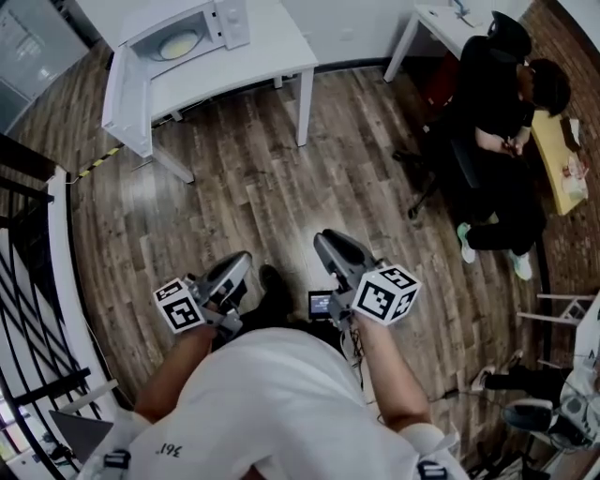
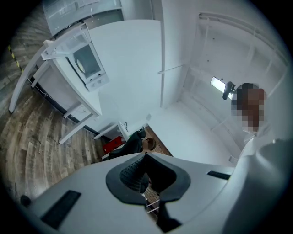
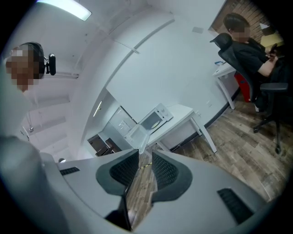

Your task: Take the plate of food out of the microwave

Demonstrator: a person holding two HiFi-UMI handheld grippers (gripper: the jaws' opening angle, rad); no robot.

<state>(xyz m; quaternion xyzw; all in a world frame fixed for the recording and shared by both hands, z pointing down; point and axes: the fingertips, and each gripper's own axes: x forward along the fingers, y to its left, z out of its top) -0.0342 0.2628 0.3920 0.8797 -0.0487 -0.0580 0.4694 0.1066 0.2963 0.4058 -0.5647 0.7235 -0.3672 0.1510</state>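
Both forearms reached forward at waist height — the left hand-held gripper [image 1: 240, 265] had its jaws pressed together, the right hand-held gripper [image 1: 328, 242] stood apart and empty.

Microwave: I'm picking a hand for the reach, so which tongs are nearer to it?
Left, slightly. The left tongs are across the wood floor from the microwave, almost in line with it. The right tongs are farther off to its right. Both are well short of it.

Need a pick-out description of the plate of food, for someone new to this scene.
Find the white table at the top of the head view. On it stands a white microwave with its door swung open. The plate sits inside the cavity: a round disc of pale yellowish food, the only thing in there.
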